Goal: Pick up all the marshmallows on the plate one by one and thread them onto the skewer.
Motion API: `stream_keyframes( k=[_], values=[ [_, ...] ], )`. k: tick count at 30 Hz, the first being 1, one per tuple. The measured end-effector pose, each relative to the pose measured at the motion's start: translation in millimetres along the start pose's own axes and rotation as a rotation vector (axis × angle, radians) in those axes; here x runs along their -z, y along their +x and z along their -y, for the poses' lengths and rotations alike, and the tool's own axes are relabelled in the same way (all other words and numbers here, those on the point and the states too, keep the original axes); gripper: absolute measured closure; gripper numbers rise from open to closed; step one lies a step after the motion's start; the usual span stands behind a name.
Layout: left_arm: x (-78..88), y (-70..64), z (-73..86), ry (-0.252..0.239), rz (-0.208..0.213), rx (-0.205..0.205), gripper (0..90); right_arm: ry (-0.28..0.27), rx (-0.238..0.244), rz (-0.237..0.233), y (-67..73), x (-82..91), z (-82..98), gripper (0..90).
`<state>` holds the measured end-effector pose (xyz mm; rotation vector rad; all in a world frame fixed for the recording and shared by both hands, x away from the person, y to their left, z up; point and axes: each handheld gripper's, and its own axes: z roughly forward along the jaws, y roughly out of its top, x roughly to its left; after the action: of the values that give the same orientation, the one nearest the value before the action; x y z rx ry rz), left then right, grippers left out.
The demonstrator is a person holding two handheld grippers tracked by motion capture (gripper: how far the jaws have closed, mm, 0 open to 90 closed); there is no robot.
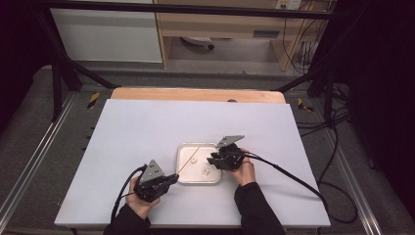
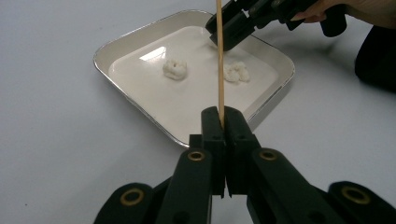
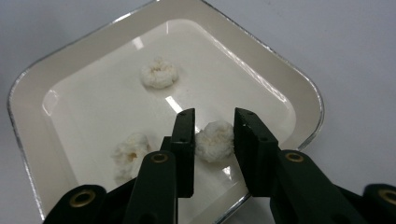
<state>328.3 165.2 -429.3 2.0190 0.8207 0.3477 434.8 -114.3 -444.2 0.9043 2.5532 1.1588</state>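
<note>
White table [image 1: 147, 127] holds a tray [image 1: 182, 157] at lower centre; left gripper [image 2: 223, 122] clamps a skewer [image 2: 219, 60], right gripper [image 3: 214, 135] straddles a white piece [image 3: 214, 140], grip unclear.

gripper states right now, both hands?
Left gripper: closed on the wooden skewer.
Right gripper: fingers around a white puffed piece in the tray, one touching it; grip cannot be told.

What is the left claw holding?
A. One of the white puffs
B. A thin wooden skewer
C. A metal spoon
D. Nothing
B: the left claw is shut on a thin wooden skewer that points out over the tray.
</note>
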Motion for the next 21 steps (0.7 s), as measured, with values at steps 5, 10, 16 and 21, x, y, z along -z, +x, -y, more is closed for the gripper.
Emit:
stream_keyframes(
  k=[5,10,16,21],
  values=[
    [1.5,-1.0,-0.3,-0.009,0.001,-0.002,88.4,-0.056,-0.055,-0.046,0.4,15.4,-6.9,70.2],
    [2.3,-2.9,-0.4,-0.022,0.001,-0.003,88.4,-0.129,-0.123,-0.095,1.4,33.4,-11.0,70.5],
    [2.3,-7.0,-0.8,-0.039,0.001,-0.008,88.4,-0.22,-0.198,-0.145,1.0,54.5,-11.6,70.9],
    [1.0,-10.1,-1.0,-0.047,0.009,-0.009,88.4,-0.283,-0.241,-0.181,2.0,69.2,-15.3,71.3]
  ],
)
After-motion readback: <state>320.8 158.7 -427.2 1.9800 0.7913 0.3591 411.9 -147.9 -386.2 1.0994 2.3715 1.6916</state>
